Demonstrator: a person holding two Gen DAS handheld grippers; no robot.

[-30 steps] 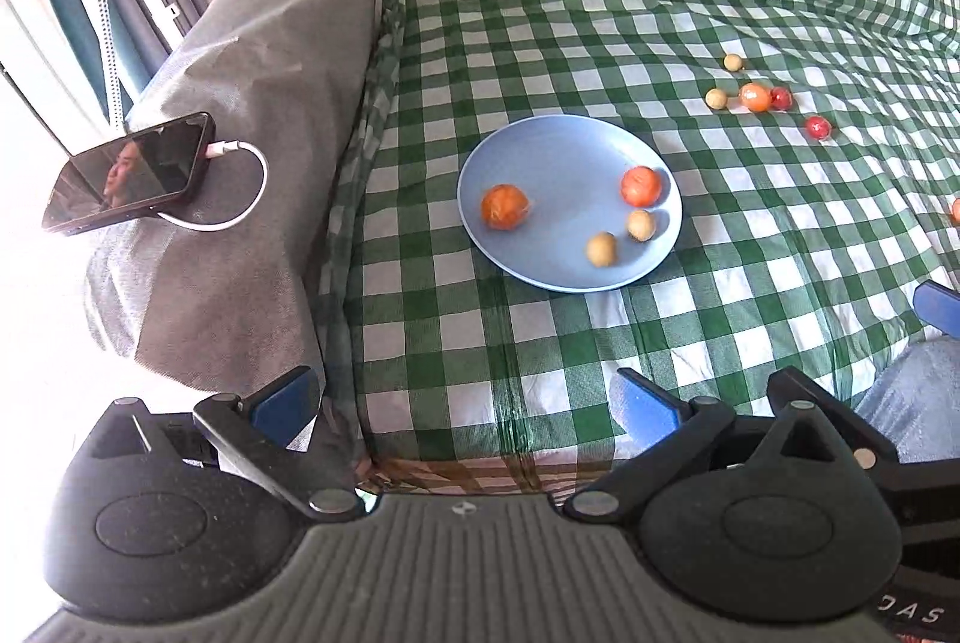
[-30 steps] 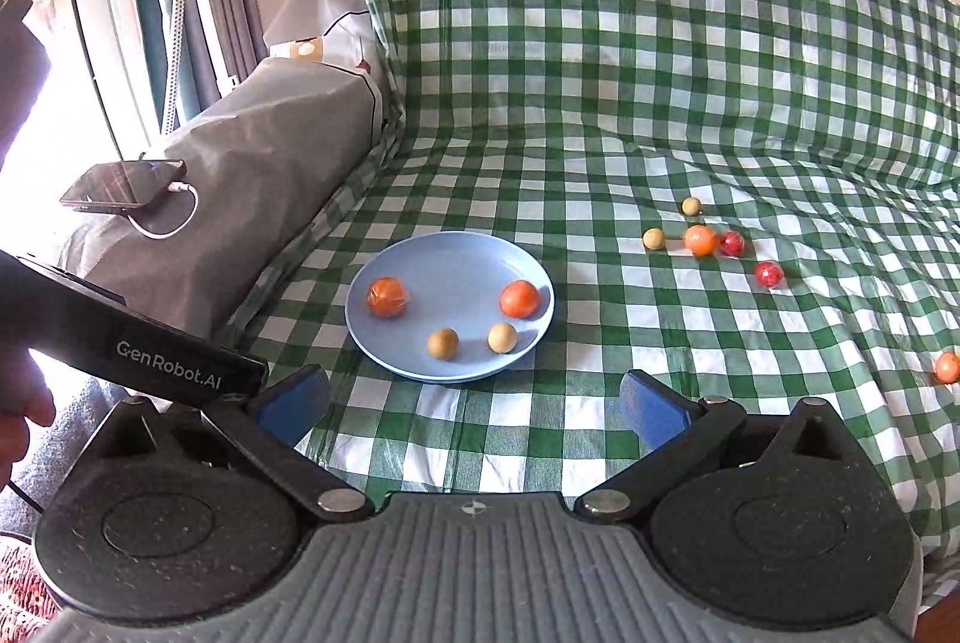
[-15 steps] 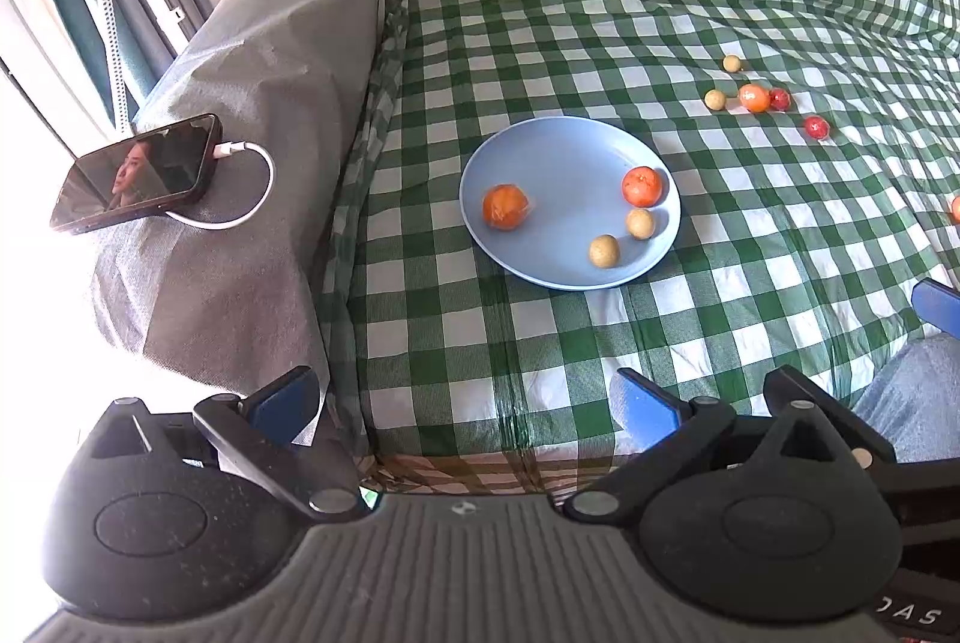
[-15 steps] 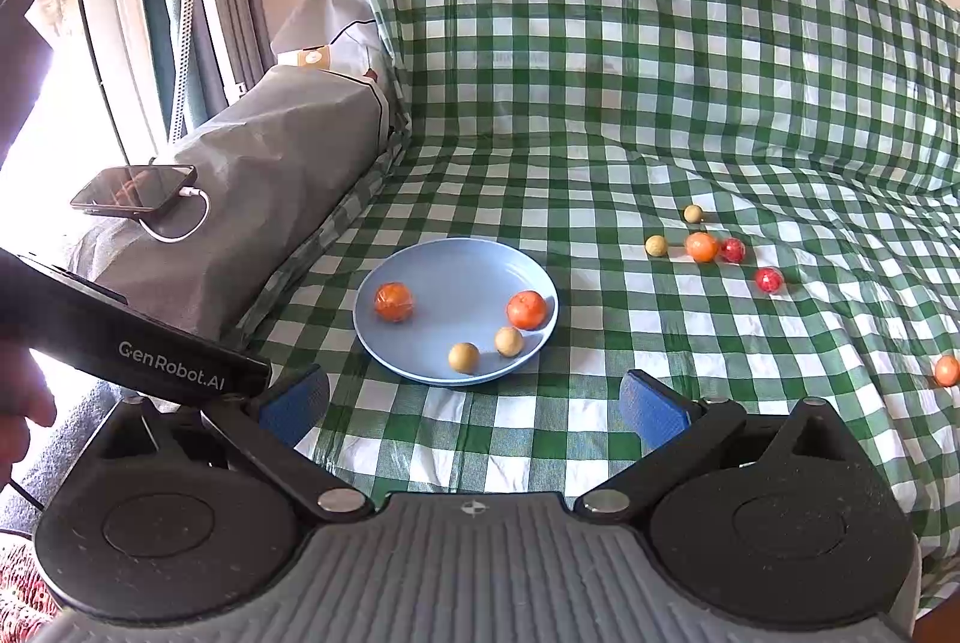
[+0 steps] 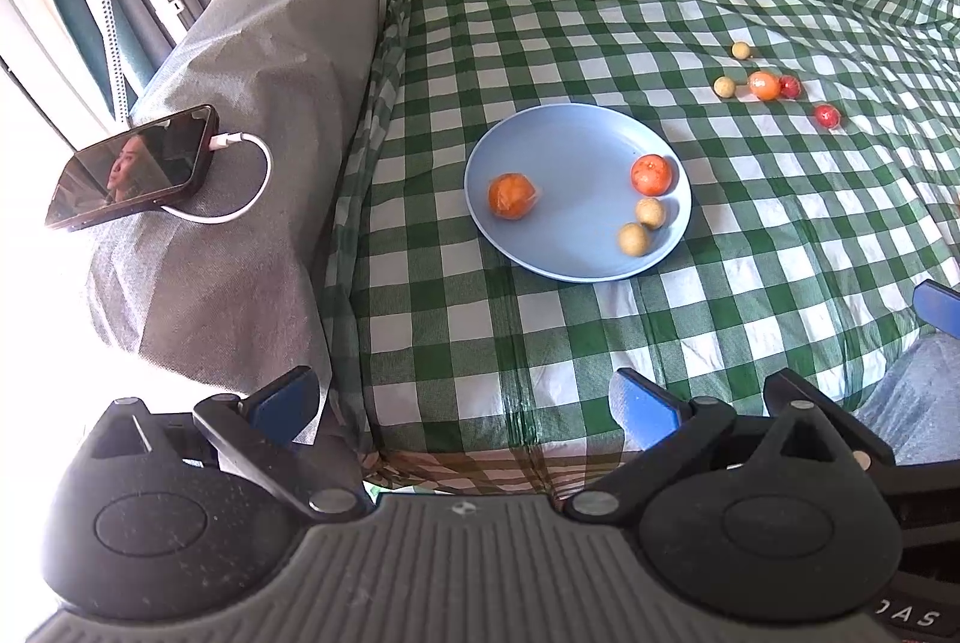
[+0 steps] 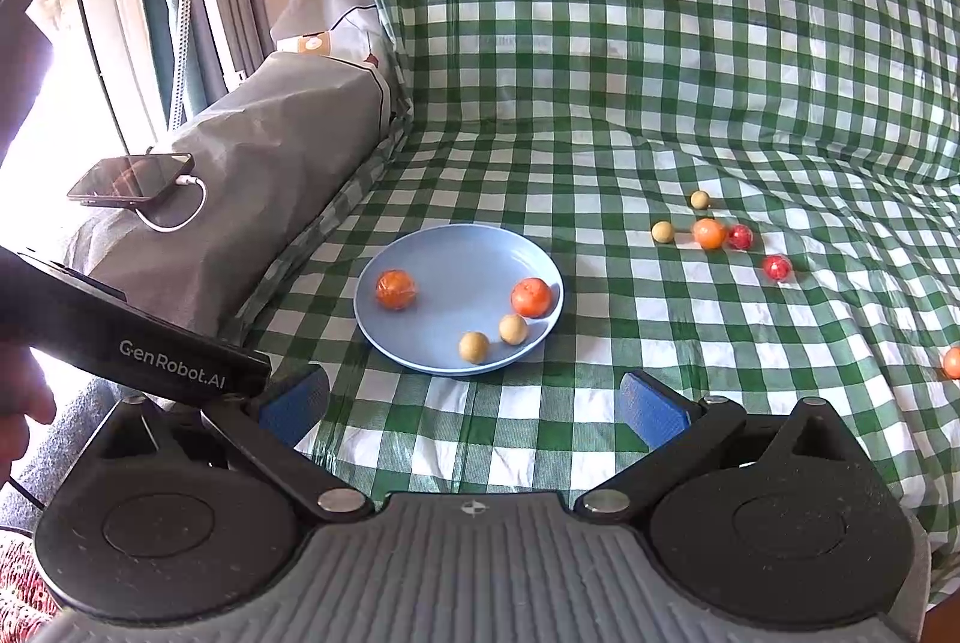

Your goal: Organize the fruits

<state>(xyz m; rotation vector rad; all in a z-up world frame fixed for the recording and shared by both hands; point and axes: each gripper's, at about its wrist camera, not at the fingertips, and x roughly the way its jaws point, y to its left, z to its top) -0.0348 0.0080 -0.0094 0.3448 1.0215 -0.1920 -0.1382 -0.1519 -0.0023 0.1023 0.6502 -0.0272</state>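
Left wrist view: left gripper [image 5: 465, 403] wide, empty, back off the blue plate [image 5: 558, 141] w/ four fruits (collection spot, prob). Right wrist view: right gripper [image 6: 474, 406] wide too, loose fruits [image 6: 710, 233] beyond plate on checked sofa cover [image 6: 630, 102]

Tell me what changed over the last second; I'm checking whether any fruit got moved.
No fruit moved. Only the views shifted slightly: both the left tongs and the right tongs drifted a little while open and empty. The blue plate holds the same four fruits, five loose fruits lie in the same cluster on the checked cloth, and the phone lies plugged in as before.
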